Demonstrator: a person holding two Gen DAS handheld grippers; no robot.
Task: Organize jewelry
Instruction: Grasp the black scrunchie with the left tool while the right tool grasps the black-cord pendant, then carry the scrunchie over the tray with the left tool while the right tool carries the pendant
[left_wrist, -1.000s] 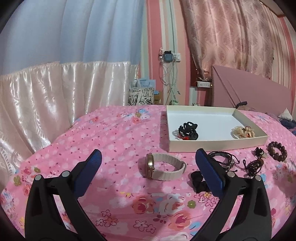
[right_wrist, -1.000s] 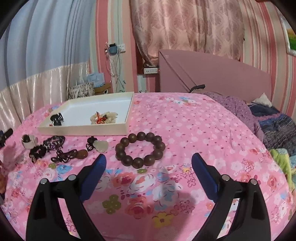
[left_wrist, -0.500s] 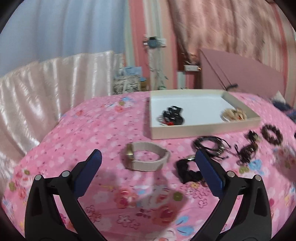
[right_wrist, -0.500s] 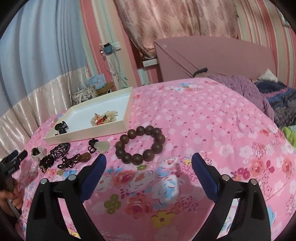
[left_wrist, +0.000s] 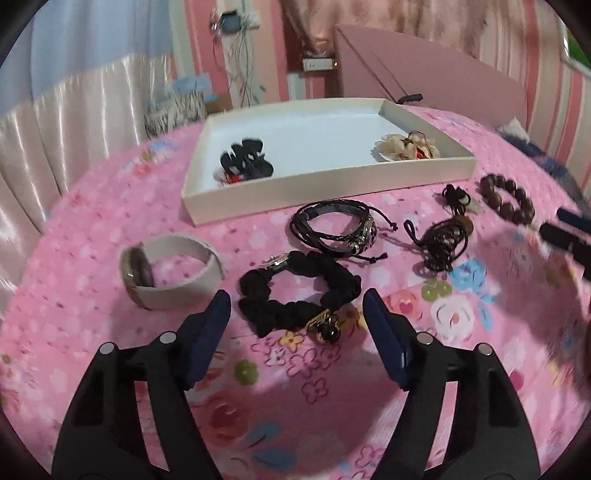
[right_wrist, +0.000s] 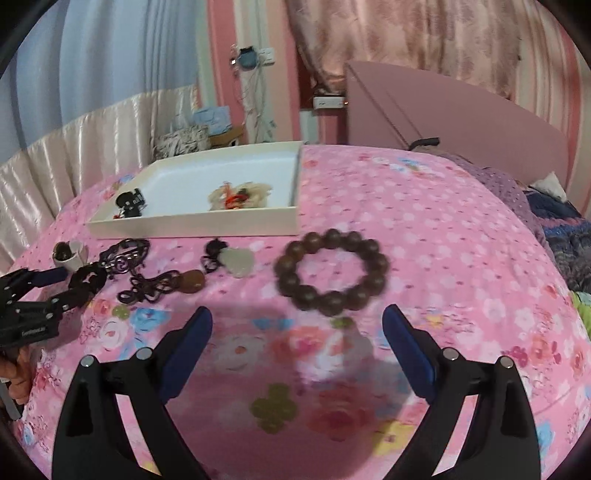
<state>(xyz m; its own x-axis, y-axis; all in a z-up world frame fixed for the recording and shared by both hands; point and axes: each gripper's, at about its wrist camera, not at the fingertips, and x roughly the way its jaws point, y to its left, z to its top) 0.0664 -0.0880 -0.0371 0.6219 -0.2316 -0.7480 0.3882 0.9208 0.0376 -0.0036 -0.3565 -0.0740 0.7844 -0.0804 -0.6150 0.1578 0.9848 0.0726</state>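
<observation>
My left gripper (left_wrist: 297, 308) hangs low over a black scrunchie (left_wrist: 299, 291) with a gold charm on the pink floral bedspread. Its jaws are closing with the scrunchie between them, and the pads stand clear of it. My right gripper (right_wrist: 297, 315) is open just short of a brown wooden bead bracelet (right_wrist: 286, 266), holding nothing. Behind them lies a white tray (left_wrist: 332, 184) with a black hair claw (left_wrist: 245, 162) and a shell-coloured flower piece (left_wrist: 404, 147) in it.
A beige-banded watch (left_wrist: 173, 291) lies left of the scrunchie. A black cord bracelet (left_wrist: 360, 232) and a dark corded pendant (left_wrist: 441, 240) lie between scrunchie and beads. A pale stone pendant (right_wrist: 238, 260) sits by the tray's front wall (right_wrist: 192, 225). A hand (right_wrist: 16, 373) shows at left.
My left gripper swung right and down from over the watch to the scrunchie, and its jaws have narrowed. My right gripper moved closer to the bead bracelet and stays open.
</observation>
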